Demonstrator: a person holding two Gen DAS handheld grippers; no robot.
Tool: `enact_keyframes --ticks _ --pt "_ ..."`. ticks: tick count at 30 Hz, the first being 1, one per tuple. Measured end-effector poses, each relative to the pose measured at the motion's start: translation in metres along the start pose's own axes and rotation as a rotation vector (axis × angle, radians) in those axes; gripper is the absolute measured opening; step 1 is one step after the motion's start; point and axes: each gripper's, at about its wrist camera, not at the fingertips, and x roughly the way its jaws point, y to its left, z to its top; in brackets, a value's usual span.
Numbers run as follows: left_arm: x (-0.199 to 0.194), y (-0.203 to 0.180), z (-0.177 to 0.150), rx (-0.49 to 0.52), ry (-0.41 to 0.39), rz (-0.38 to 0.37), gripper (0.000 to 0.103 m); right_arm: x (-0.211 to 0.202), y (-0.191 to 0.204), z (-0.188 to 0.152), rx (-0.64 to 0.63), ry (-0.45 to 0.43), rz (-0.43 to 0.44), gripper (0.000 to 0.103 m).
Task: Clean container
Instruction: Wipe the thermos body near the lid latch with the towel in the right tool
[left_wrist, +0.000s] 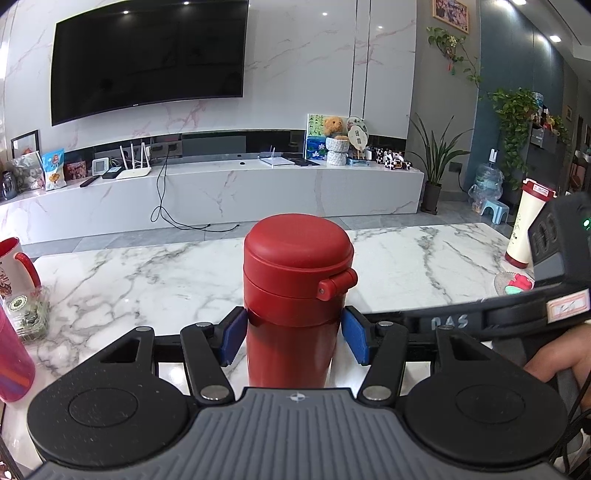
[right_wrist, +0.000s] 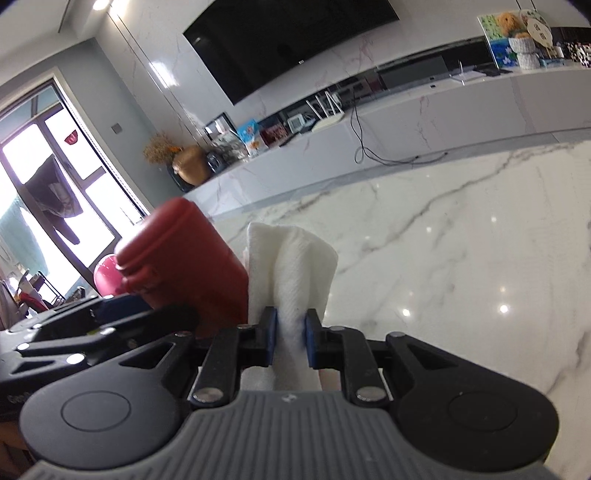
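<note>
The left gripper (left_wrist: 294, 338) clamps its blue ribbed pads on a red flask (left_wrist: 295, 295) — a smooth, matte cylinder with a rounded hinged lid, standing upright on the glossy white marble table (left_wrist: 406, 266). The right gripper (right_wrist: 290, 334) pinches a crumpled white paper towel (right_wrist: 291, 266) — soft, quilted, bunched into folds — whose edge touches the flask's side.

From my left camera I see a marble table (left_wrist: 147, 273). A red-handled mug (left_wrist: 16, 267) stands at nine o'clock, a white tumbler with a red cap (left_wrist: 526, 225) at three. A dark television (left_wrist: 147, 59) hangs at eleven, a teddy bear (left_wrist: 335, 127) at one.
</note>
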Motion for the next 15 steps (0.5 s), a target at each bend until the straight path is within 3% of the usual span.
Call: enact_keyframes --ticks 7,15 --pt "0.0 -0.003 -0.001 -0.013 0.001 0.012 0.058 0.02 -0.006 -0.012 0.017 0.085 -0.055 0.019" --pt "0.002 -0.014 -0.005 -0.096 0.006 0.104 0.061 0.036 -0.012 -0.023 0.036 0.147 -0.098 0.019"
